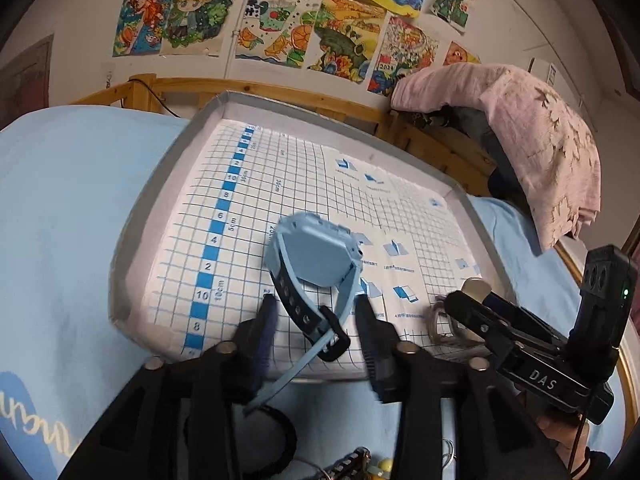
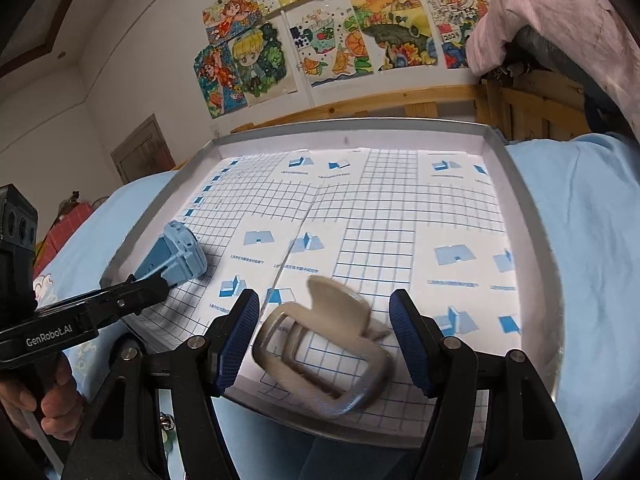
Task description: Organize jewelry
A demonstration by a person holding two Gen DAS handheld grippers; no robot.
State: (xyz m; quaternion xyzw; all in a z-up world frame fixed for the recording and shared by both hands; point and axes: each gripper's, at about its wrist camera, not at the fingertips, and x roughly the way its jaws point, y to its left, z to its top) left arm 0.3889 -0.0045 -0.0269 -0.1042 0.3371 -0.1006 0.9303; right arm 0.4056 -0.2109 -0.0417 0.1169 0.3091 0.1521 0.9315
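The blue watch lies on its side in the tray, near the front edge, its dark inner strap and pale tail trailing back over the tray's front rim between the fingers of the left tongs. Those tongs stand partly apart with the strap between them but clear of both pads, which reads as a release: the watch appears set down here so it has its own spot in the tray. The beige hair claw sits at the tray's near edge between the blue pads of the right tongs. These tongs are about half open and the pads do not seem to press on the claw, which is slightly blurred and tilted, so it looks let go rather than gripped. The two items lie well apart, watch to the left and claw to the right, which suits sorting them into separate places. The tray is shallow, with a grey rim and a white sheet printed with a blue grid and small diagrams. It rests on a bed covered in a light blue sheet, a soft base that may let the tray rock if pushed. More small pieces, among them a dark band, lie on the sheet in front of the tray, too cut off to identify. Behind stand a wooden bed frame, a pink cloth draped over something, and a white wall hung with bright children's drawings.
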